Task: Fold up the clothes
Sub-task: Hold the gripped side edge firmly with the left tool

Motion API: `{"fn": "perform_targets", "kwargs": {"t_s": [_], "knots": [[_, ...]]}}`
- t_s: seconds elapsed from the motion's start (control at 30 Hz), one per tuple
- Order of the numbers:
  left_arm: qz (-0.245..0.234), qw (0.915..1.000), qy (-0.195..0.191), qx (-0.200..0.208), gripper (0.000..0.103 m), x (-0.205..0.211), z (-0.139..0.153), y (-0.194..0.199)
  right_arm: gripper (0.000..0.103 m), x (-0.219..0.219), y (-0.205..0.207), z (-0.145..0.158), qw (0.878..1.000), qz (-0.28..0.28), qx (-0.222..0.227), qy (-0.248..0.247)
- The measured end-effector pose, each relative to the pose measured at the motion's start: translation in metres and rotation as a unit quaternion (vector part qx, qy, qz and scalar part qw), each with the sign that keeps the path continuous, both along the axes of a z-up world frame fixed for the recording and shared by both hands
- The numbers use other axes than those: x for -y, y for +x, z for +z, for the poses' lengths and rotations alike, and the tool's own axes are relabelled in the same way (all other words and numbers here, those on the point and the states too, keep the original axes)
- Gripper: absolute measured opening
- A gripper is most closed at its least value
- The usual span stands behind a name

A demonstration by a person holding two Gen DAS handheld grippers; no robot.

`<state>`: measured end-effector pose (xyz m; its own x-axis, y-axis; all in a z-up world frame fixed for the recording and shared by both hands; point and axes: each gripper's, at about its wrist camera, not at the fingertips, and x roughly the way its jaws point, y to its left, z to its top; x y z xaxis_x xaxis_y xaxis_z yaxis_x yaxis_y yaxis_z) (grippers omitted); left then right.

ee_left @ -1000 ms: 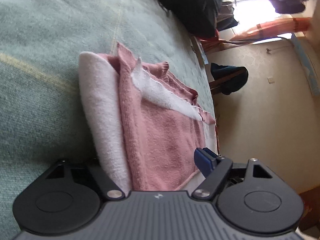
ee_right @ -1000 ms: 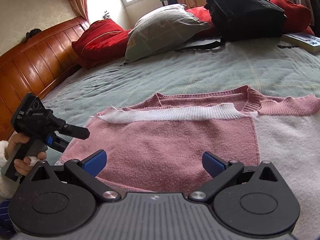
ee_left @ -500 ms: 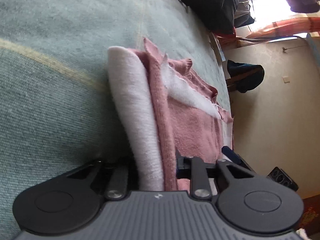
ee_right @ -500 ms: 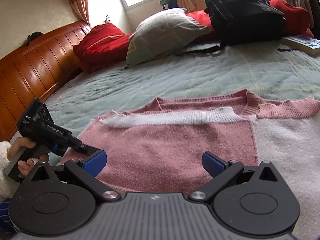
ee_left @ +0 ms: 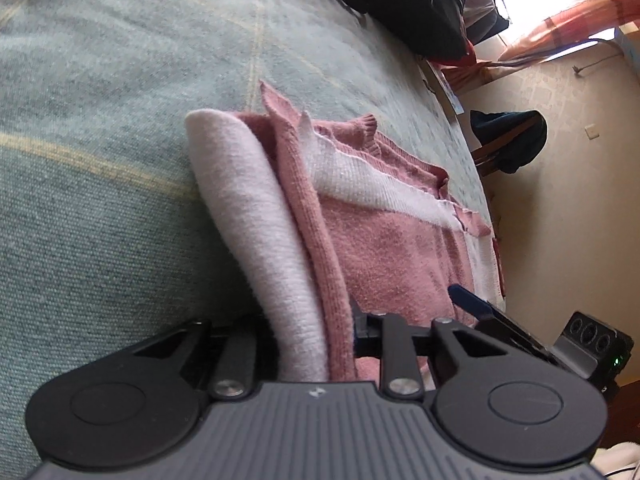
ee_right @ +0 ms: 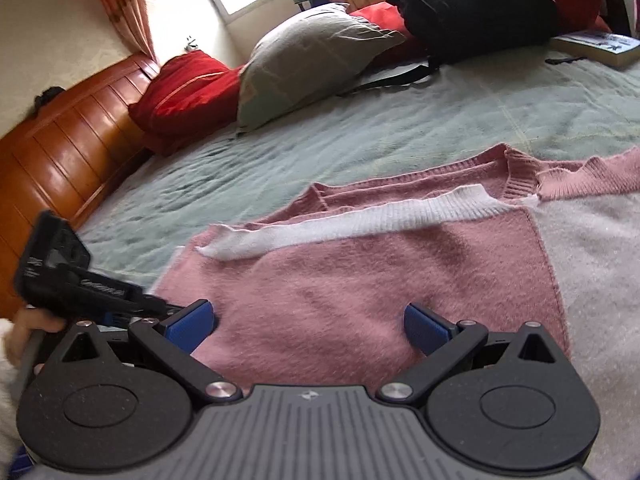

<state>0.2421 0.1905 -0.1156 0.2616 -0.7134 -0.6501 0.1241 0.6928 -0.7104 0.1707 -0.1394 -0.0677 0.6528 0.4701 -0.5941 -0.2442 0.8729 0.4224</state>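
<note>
Pink-and-white sweater (ee_right: 360, 280) lies part-folded on the bed (ee_right: 320, 140), filling centre and right of the right wrist frame, its long axis running left to right there. Left hand-held gripper (ee_left: 316, 332) is closed on the sweater's layered side edge, at lower centre of its own frame. Right hand-held gripper (ee_right: 308, 324) stands open over the near pink panel, gripping nothing. Left is the engaged side; fabric extends away from it toward frame right.

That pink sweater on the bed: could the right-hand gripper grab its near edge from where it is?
Probably yes. The right gripper is open, its fingers low over the pink sweater, with nothing between them. The left gripper already clamps the folded edge at the side, clear of it.
</note>
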Motion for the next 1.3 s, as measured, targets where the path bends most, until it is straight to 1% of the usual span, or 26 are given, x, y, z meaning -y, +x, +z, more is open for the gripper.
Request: {"fn": "perform_targets", "kwargs": {"t_s": [0.07,0.13,0.33,0.5,0.6,0.73,0.87,0.97,1.07,1.17,1.3], "knots": [[-0.001,1.0,0.003,0.005,0.025,0.002,0.0,0.0,0.103,-0.001,0.007,-0.001,1.0,-0.002,0.004,-0.004],[-0.003,0.9999,0.004,0.011,0.025,0.004,0.0,-0.001,0.103,-0.005,0.017,-0.001,1.0,-0.004,0.009,-0.02],[-0.004,0.9999,-0.003,0.012,0.025,0.002,-0.002,0.0,0.103,-0.012,0.054,-0.002,1.0,-0.007,0.014,-0.027],[-0.007,0.9998,0.003,0.016,0.025,0.004,-0.001,0.0,0.103,-0.017,0.079,-0.009,0.999,-0.009,0.007,-0.039],[-0.007,0.9998,0.006,0.018,0.025,0.005,0.0,0.0,0.103,-0.012,0.071,0.0,1.0,-0.012,0.009,-0.027],[-0.008,0.9996,0.008,0.026,0.025,0.007,0.0,-0.001,0.103,0.001,0.041,0.016,1.0,-0.027,0.012,-0.008],[-0.003,0.9993,0.012,0.035,0.025,0.007,0.001,-0.005,0.103,0.002,0.017,0.014,0.999,-0.035,-0.004,0.002],[-0.001,0.9989,0.022,0.042,0.025,0.01,0.003,-0.008,0.103,0.003,-0.001,0.013,0.999,-0.041,-0.017,0.009],[0.001,0.9983,0.033,0.048,0.025,0.013,0.006,-0.009,0.103,0.001,-0.009,0.008,0.999,-0.045,-0.03,0.007],[0.005,0.9979,0.039,0.051,0.025,0.015,0.006,-0.011,0.103,-0.002,-0.02,0.007,0.998,-0.049,-0.033,-0.002],[0.007,0.9975,0.045,0.054,0.025,0.016,0.008,-0.012,0.103,-0.005,-0.031,0.006,0.998,-0.045,-0.041,0.001]]}}
